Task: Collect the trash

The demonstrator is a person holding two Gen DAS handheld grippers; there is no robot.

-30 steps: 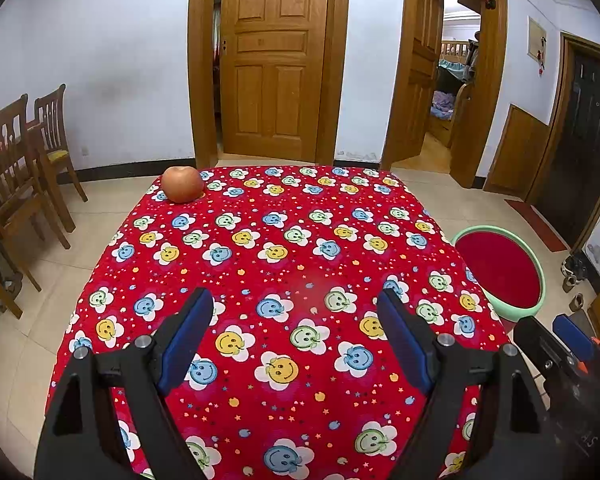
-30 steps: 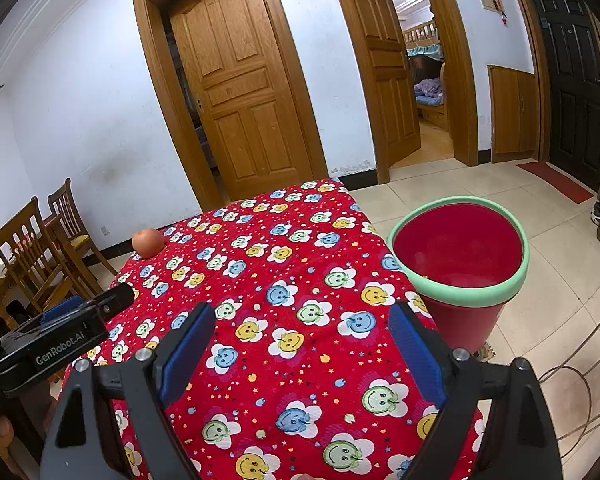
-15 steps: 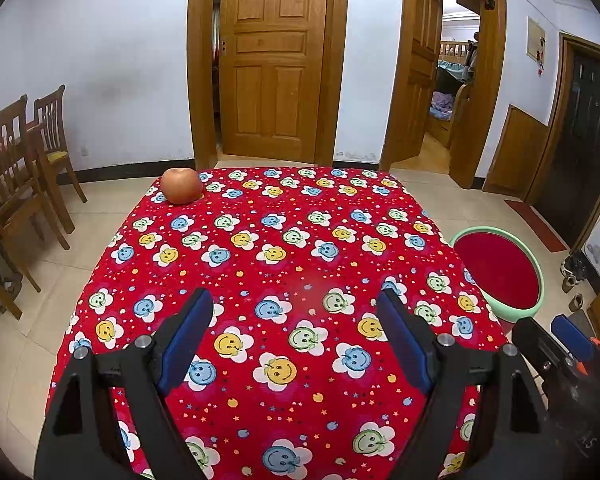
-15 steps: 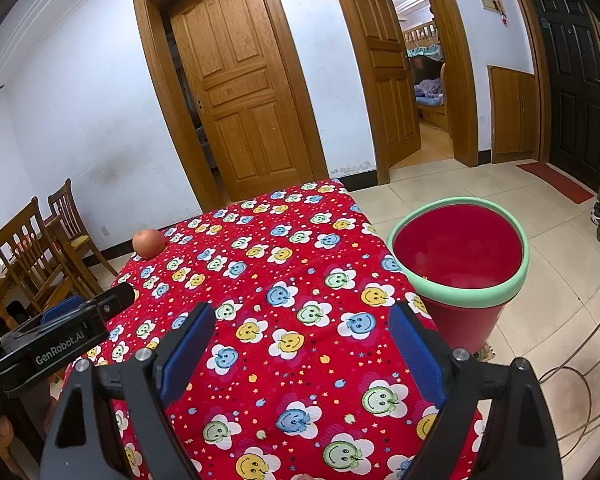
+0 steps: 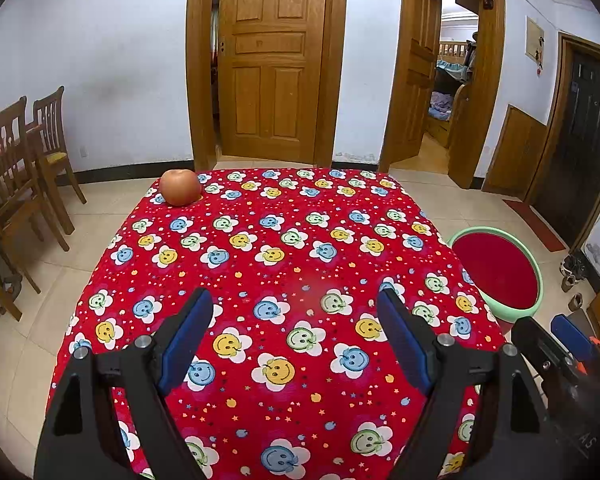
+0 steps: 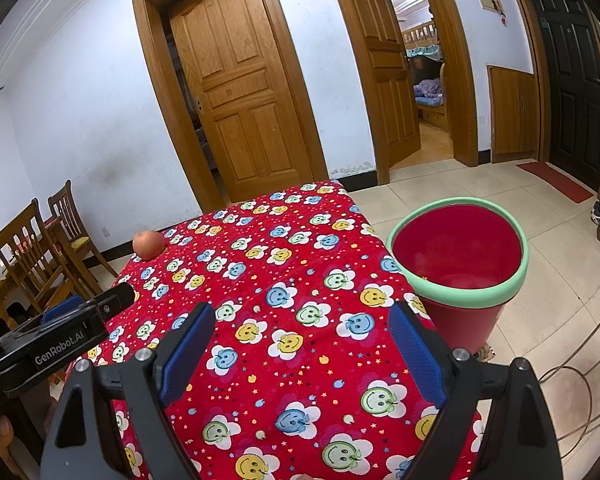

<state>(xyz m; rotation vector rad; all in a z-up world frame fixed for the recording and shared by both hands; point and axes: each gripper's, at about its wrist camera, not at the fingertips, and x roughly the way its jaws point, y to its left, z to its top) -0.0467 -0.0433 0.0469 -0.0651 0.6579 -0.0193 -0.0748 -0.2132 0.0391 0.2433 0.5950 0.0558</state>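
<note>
The left gripper (image 5: pixel 296 320) is spread wide and holds nothing. The right gripper (image 6: pixel 300 336) is spread wide too, and it is empty as well. Both hang over the near part of a table with a red cloth (image 5: pixel 300 240) covered in smiley flowers.

The only loose thing on the cloth is 1 apple (image 5: pixel 180 187). It sits at the far left corner, well apart from both grippers. In the right wrist view the apple (image 6: pixel 149 244) sits at that same corner. A red bin with a green rim (image 6: pixel 458 264) stands on the floor just beside the right side of the table. Something small lies at the bottom of it, but it is too small to tell what.

The apple is probably the trash to pick up. It looks round, smooth and hard, so it may roll or slip. It is likely a bit heavy for its size. The best place to take hold looks like the middle, at its widest part, with 1 pad on each side. A squeeze too high or too low could make it pop out.
</note>
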